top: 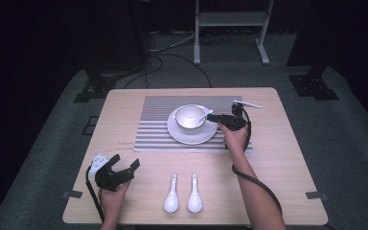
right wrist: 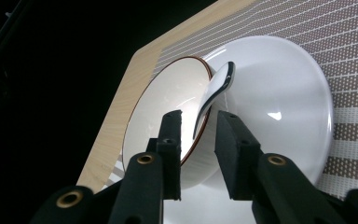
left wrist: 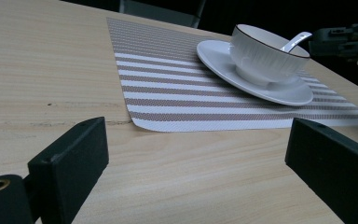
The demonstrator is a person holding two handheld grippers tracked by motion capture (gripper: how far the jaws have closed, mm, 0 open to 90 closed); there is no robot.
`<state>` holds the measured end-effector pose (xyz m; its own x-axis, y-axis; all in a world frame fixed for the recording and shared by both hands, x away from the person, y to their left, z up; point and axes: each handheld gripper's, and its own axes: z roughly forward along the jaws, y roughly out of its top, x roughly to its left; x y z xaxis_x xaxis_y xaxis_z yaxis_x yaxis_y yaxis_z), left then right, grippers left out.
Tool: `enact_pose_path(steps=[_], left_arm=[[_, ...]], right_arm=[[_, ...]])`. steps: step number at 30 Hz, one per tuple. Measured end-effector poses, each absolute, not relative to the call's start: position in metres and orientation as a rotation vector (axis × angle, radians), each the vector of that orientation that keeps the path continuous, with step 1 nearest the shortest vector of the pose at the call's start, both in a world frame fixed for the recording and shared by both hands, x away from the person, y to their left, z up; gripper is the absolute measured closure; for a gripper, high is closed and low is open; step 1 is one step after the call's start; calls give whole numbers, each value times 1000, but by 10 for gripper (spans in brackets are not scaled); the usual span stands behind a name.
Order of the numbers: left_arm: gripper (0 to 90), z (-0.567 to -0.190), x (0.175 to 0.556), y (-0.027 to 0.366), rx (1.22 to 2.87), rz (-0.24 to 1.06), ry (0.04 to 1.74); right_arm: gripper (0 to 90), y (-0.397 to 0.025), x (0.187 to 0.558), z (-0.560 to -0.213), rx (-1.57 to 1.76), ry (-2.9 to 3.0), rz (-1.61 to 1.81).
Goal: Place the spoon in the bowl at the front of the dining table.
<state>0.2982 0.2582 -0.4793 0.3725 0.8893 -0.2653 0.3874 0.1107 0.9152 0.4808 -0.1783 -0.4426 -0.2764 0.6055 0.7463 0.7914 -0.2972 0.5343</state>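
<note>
Spoon (right wrist: 212, 95) is leaning in the bowl (top: 189, 118), handle over the rim, w/ our right tongs (right wrist: 198, 126) parted either side of it, not gripping. We're keeping the jaws level w/ the handle & staying off the rim. Left tongs (top: 123, 164) are resting wide open near the worktop (top: 278, 158) front. We're counting: 3 spoons (two spare spoons (top: 183, 194) up front), 1 bowl, 1 saucer (top: 191, 136), 1 mat (top: 155, 129).

bowl rim (right wrist: 135, 112) crowds right gripper (right wrist: 198, 122)
</note>
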Motion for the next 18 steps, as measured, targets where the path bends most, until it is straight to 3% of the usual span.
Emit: enact_pose_path(steps=[18], left_arm=[[47,-479,298,257,1490,558,1208]], right_arm=[[503,-196,452,-443,-1596,-1818,-1604]])
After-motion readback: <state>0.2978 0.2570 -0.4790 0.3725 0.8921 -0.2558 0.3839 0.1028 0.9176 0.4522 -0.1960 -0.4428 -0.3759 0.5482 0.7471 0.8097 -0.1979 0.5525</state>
